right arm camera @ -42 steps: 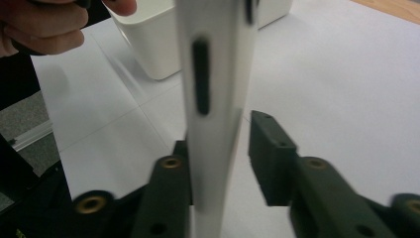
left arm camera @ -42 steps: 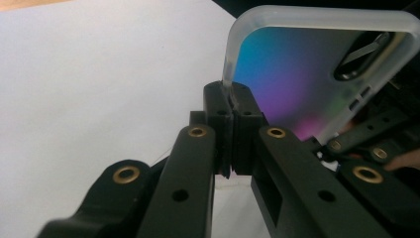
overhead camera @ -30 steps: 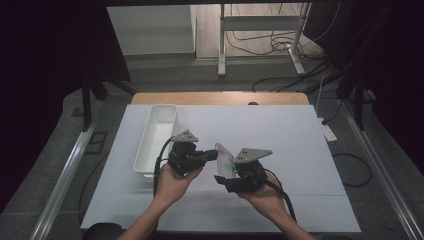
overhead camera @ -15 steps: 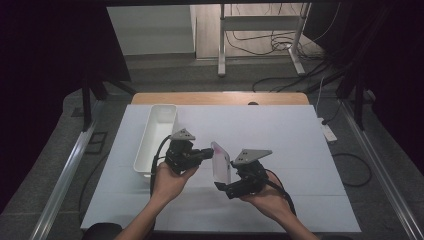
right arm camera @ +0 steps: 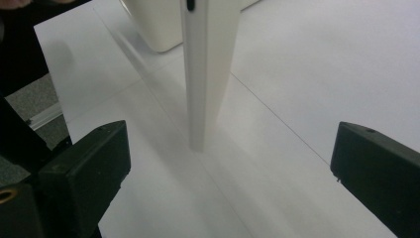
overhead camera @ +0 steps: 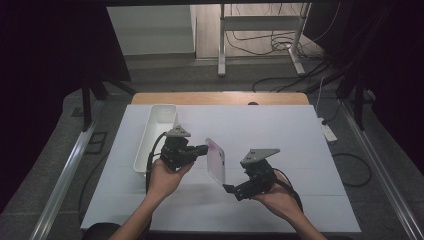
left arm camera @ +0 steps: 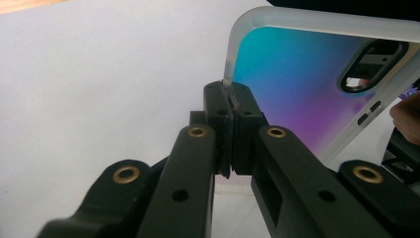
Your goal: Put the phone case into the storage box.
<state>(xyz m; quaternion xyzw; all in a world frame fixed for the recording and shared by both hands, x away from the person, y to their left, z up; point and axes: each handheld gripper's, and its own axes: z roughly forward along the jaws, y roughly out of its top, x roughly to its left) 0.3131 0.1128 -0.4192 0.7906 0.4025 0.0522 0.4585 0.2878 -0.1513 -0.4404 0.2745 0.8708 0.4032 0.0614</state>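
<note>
Beside the white bin (overhead camera: 154, 135), a phone case (overhead camera: 216, 161) in left tongs (overhead camera: 202, 149).

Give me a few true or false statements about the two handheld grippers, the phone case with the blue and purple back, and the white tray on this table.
1. The left gripper is shut on the edge of the clear-rimmed phone case with a blue and purple back. True.
2. The right gripper clamps the phone case. False: its jaws have just been opening and stand wide apart, with the case's edge between them untouched.
3. The phone case lies flat on the white table. False: it is held up on edge above the table.
4. The long white plastic tray sits on the left gripper's side of the table. True.
5. The phone case rests inside the tray. False: it is outside it, between the two grippers.
</note>
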